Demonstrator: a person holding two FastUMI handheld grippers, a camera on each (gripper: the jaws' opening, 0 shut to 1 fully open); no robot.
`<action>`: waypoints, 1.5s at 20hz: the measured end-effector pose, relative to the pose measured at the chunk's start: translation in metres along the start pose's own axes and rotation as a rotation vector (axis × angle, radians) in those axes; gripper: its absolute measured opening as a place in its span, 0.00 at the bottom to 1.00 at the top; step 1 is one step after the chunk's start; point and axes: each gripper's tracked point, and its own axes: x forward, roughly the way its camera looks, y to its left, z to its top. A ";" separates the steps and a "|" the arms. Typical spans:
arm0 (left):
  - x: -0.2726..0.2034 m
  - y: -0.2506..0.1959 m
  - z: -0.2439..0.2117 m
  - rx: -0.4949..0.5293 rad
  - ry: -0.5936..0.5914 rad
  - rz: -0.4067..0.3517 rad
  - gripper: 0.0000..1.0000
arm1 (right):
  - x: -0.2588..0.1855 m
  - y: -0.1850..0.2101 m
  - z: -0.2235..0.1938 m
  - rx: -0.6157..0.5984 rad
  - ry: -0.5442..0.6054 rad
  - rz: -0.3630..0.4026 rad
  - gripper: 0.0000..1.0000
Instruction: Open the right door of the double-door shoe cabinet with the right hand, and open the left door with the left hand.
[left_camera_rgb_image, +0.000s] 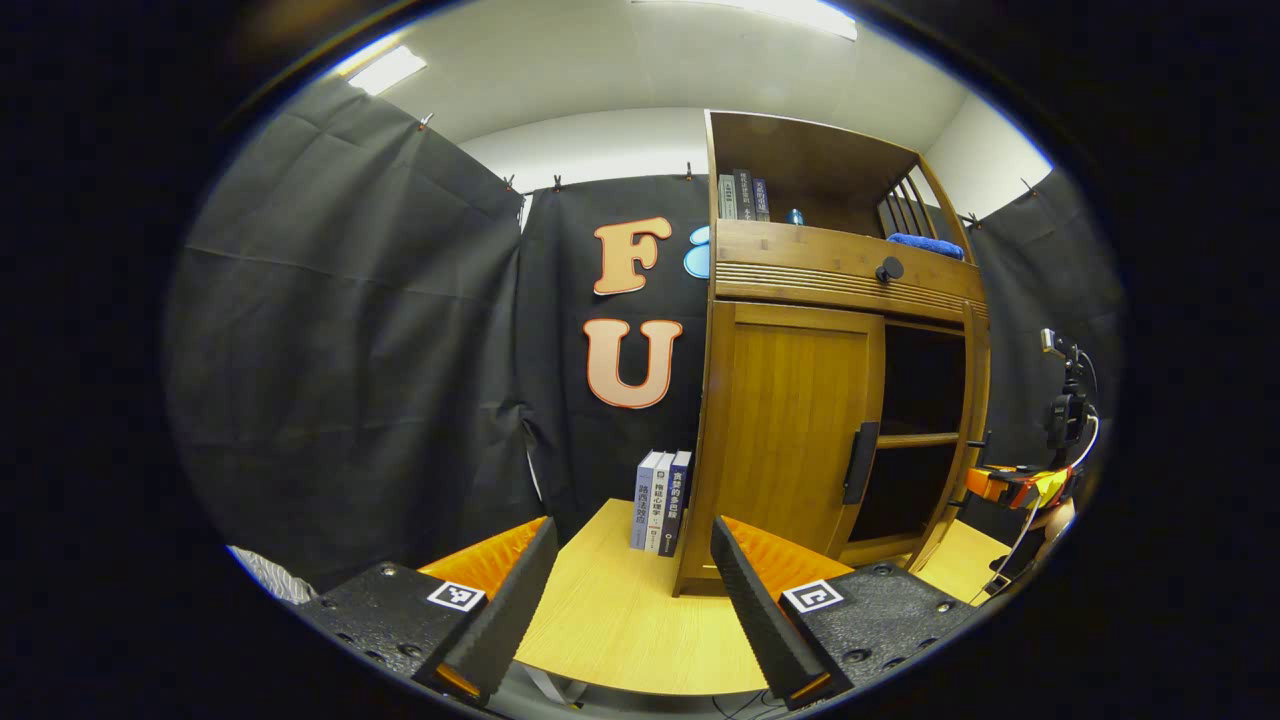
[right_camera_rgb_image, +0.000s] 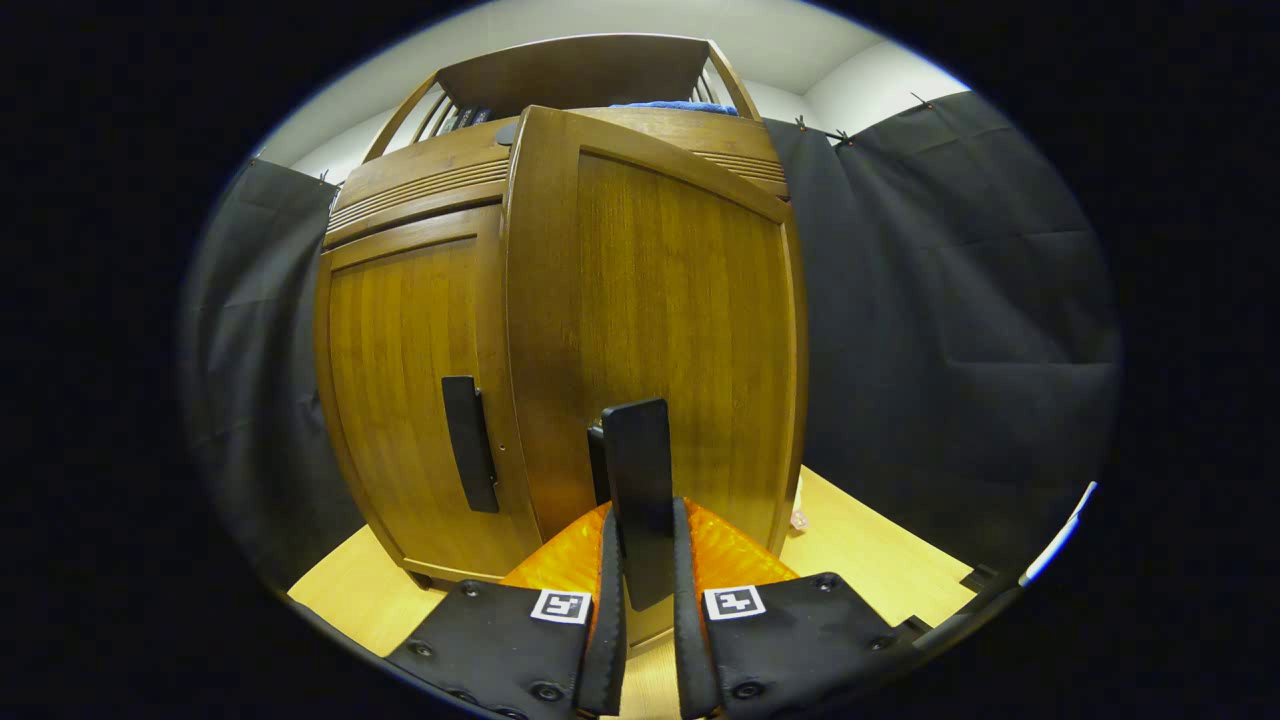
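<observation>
The right gripper (right_camera_rgb_image: 640, 560) pinches the black handle (right_camera_rgb_image: 637, 490) of the swung-out right door (right_camera_rgb_image: 660, 320), a rigid hinged panel best drawn by that handle, while the left gripper (left_camera_rgb_image: 632, 590), jaws spread, faces the closed left door (left_camera_rgb_image: 790, 430).

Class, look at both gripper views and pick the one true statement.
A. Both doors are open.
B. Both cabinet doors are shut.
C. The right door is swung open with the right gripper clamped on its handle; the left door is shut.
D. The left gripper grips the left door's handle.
C: the right gripper pinches the right door's handle with that door swung out, while the left door sits closed and the left gripper is open.
</observation>
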 end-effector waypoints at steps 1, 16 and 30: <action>0.001 -0.001 0.000 -0.010 -0.001 -0.004 0.89 | -0.003 -0.004 0.000 -0.003 0.004 -0.010 0.28; 0.011 -0.055 -0.005 -0.019 0.021 -0.085 0.89 | -0.061 -0.068 -0.010 0.029 0.005 -0.072 0.12; 0.013 -0.135 -0.002 -0.004 0.007 -0.123 0.89 | -0.086 -0.161 -0.008 0.014 0.002 -0.084 0.08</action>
